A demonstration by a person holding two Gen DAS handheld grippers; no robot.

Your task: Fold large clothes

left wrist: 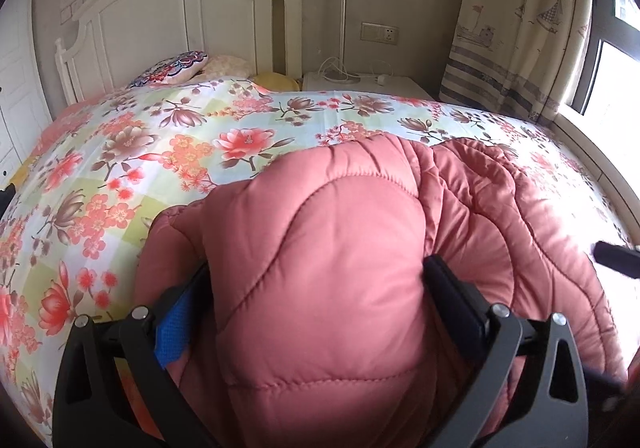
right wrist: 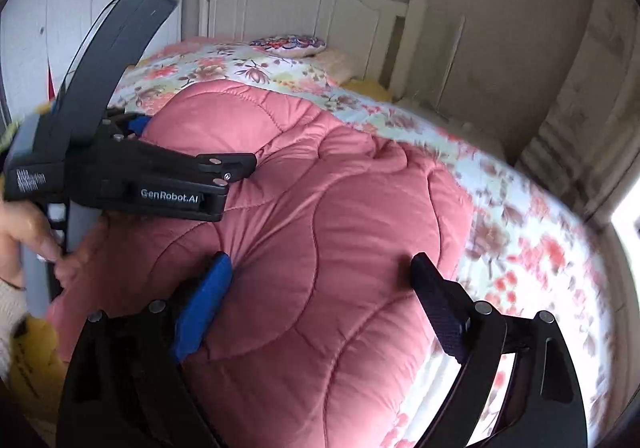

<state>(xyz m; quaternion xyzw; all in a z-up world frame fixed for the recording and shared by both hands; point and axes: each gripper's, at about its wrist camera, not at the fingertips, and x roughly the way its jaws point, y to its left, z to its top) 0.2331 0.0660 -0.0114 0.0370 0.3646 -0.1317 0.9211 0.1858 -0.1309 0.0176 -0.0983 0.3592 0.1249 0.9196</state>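
Pink quilted padded coat (left wrist: 328,248) lies bunched on the floral bedspread (left wrist: 120,168), filling centre and lower right of the left wrist view, centre of the right wrist view. Thick, puffy, slippery-looking shell.

Left gripper (left wrist: 316,280): jaws spread wide around a fat fold of the coat, fabric bulging between and pressing both fingers. Looks like a bulk grip on the padding, though whether it is truly clamped or only straddling I cannot tell for sure.

Right gripper (right wrist: 320,272): jaws apart, blue pad (right wrist: 204,308) and black finger resting against the coat surface at lower centre; nothing pinched. Seen from here, the left gripper sits at left of frame, over the coat's far left edge, person's hand (right wrist: 24,232) on its handle.

Judgement on the step: a fold is being carried or pressed over. To do it well:
- take an edge or seam, not loft; padding slides out of a wide bite
- close right claw on a matching edge before lifting
- move both together, keep the edge level
- lay down, then press air out

Risk: springback, lopsided fold.
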